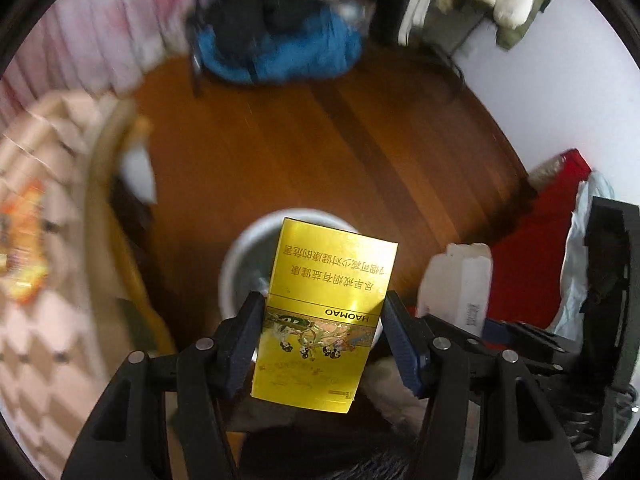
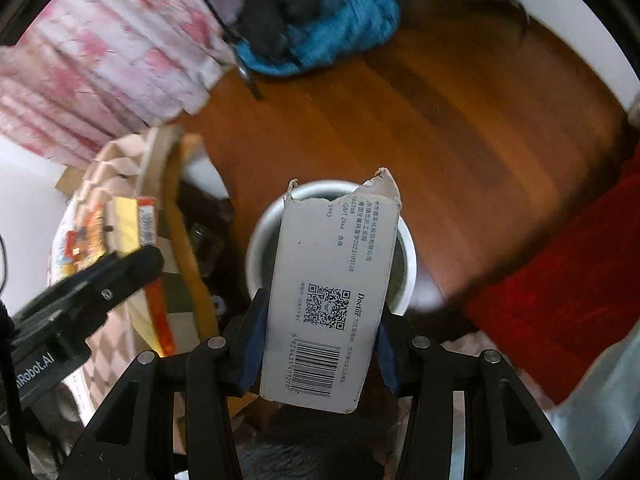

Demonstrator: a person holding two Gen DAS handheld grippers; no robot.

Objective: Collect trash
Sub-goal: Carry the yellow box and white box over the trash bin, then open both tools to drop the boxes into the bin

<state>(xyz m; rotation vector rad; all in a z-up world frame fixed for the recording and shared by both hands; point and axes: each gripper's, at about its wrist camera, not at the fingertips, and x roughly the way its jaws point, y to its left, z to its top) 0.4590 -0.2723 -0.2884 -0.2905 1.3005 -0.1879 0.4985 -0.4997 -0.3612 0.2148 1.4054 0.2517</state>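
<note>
My left gripper (image 1: 322, 330) is shut on a shiny yellow cigarette pack (image 1: 324, 312) marked HAOMAO, pinched by its sides. Below and behind the pack stands a white round bin (image 1: 240, 256) on the wooden floor. My right gripper (image 2: 320, 336) is shut on a torn grey cardboard box (image 2: 332, 280) with a QR code and barcode. That box hangs over the white bin (image 2: 404, 252). The same grey box (image 1: 460, 280) and the right gripper's black body show at the right of the left wrist view. The left gripper's black body (image 2: 80, 296) crosses the left of the right wrist view.
A round table with a checked cloth (image 2: 116, 168) stands at the left, with orange and yellow packets (image 2: 132, 232) on it. A blue cloth bundle (image 2: 320, 40) lies on the floor at the back. A red cloth (image 2: 560, 312) spreads at the right. Pink curtains (image 2: 100, 60) hang behind.
</note>
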